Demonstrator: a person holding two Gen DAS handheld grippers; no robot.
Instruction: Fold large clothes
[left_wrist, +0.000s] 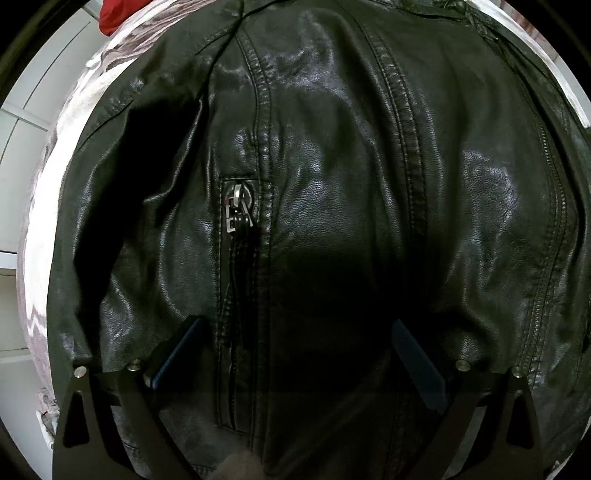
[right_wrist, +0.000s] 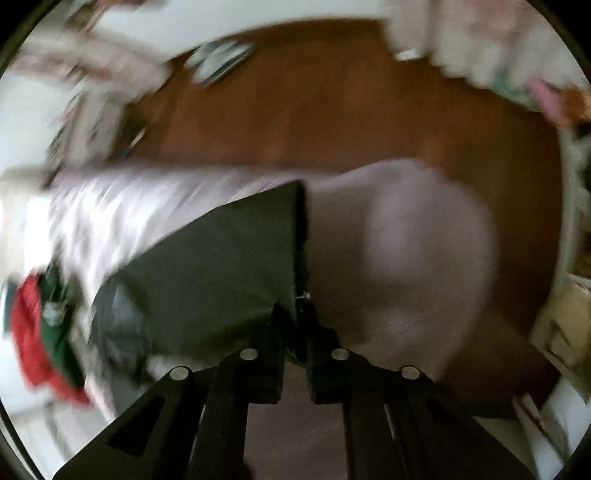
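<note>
Left claw (left_wrist: 295, 332): I see its jaws spread wide apart, pointing down over the black leather jacket (left_wrist: 332, 147), nothing clamped between the blue-faced fingers (left_wrist: 177, 347). The jacket fills nearly the whole left wrist view; a pocket zipper (left_wrist: 238, 210) with a metal pull sits just beyond the left finger. The jacket lies on a pale patterned bedcover (left_wrist: 40, 192), with a red cloth (left_wrist: 118, 14) at the upper left edge. Right claw (right_wrist: 295, 317): I read its jaws as drawn together, clamped on a dark edge of the jacket (right_wrist: 221, 266), which stretches away to the left. The right wrist view is blurred. Beyond it I see the bedcover (right_wrist: 406, 240), then brown floor (right_wrist: 332, 103). Red and green clothes (right_wrist: 37, 332) lie at far left.
</note>
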